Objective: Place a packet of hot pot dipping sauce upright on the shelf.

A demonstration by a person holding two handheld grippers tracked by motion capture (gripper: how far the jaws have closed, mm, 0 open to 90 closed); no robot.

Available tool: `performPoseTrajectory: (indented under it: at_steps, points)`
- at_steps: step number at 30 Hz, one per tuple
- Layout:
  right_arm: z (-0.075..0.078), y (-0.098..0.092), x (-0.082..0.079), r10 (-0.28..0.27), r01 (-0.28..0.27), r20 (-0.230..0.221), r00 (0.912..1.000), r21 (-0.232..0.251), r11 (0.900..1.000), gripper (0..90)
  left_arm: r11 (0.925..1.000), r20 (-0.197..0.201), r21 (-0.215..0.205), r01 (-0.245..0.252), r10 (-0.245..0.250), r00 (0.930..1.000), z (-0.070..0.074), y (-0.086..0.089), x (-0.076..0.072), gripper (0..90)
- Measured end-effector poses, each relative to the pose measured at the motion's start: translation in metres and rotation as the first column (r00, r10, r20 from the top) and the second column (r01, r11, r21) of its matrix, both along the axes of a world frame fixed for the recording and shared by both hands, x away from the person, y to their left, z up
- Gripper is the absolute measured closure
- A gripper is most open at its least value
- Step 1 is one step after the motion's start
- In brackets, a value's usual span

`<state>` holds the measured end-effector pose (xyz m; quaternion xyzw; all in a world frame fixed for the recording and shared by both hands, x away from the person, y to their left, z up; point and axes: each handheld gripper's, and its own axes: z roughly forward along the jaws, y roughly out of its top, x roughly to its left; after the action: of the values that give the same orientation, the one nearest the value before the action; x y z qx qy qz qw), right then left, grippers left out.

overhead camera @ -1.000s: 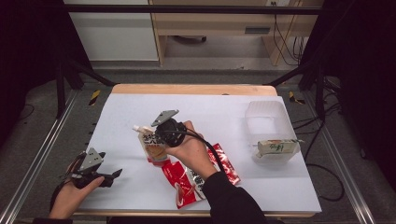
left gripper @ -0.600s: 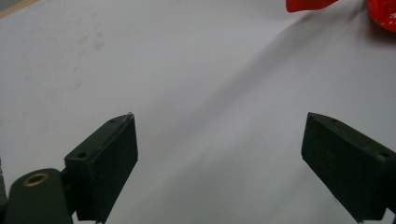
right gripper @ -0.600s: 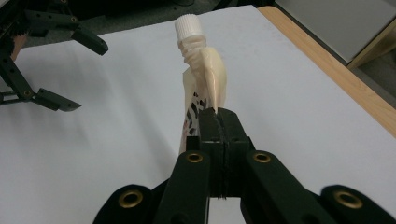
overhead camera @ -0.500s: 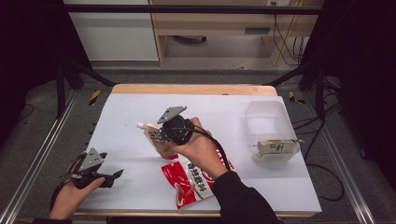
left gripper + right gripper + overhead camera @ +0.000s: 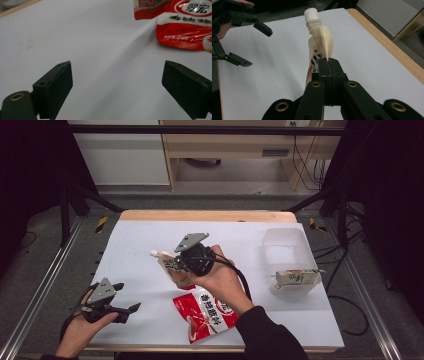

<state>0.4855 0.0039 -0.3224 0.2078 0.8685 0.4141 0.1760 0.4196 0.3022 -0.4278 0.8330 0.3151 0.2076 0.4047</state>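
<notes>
The left tongs [image 5: 131, 310] hover wide and bare at the near left corner of the tabletop [image 5: 130, 250], their jaws well apart in the left gripper view over blank white. Just past them a red packet [image 5: 207, 312] lies flat near the front edge; it could be nudged off if either hand swings low across it. Farther in, the right tongs [image 5: 328, 61] are clamped tight on a thin fold of a cream spouted pouch [image 5: 319, 42], which hangs clear of the tabletop with its white cap [image 5: 311, 13] pointing away from the hand. The bite takes only the pouch's edge, so its weight could swing it, peel the film out of the jaws and drop it. Beyond, at the right, a clear tub [image 5: 287, 247] sits with a small carton [image 5: 296, 278] lying at its near rim; a careless placement could knock the carton or miss the tub.
</notes>
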Motion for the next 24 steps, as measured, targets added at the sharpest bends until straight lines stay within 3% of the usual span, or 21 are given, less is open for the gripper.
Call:
performPoseTrajectory:
  at_steps: [5, 10, 13, 16, 19, 24]
  points:
    - [0.003, -0.004, -0.007, 0.009, -0.009, 0.006, 0.9999, -0.003, 1.0, 90.0, 0.9993, 0.024, -0.013, 0.034, -0.034, 0.9991, 0.015, -0.015, -0.001, 9.5]
    - [0.005, -0.007, -0.008, 0.016, -0.016, 0.011, 0.9998, 0.007, 1.0, 90.0, 0.9974, 0.036, 0.025, 0.067, -0.068, 0.997, 0.026, -0.028, 0.007, 10.2]
    - [0.005, -0.007, -0.008, 0.021, -0.021, 0.011, 0.9997, 0.001, 1.0, 90.0, 0.9969, 0.043, 0.024, 0.075, -0.076, 0.9961, 0.036, -0.033, 0.012, 11.9]
    - [0.005, -0.006, -0.009, 0.029, -0.029, 0.013, 0.9995, -0.005, 1.0, 90.0, 0.9947, 0.051, 0.039, 0.095, -0.097, 0.9939, 0.048, -0.039, 0.017, 15.5]
    - [0.006, -0.005, -0.012, 0.039, -0.039, 0.017, 0.9991, -0.002, 0.999, 90.0, 0.9895, 0.053, 0.06, 0.132, -0.135, 0.9895, 0.06, -0.045, 0.023, 25.0]
    - [0.007, -0.004, -0.016, 0.055, -0.055, 0.02, 0.9983, -0.012, 0.998, 90.0, 0.987, 0.054, 0.053, 0.152, -0.155, 0.9865, 0.075, -0.052, 0.035, 28.0]
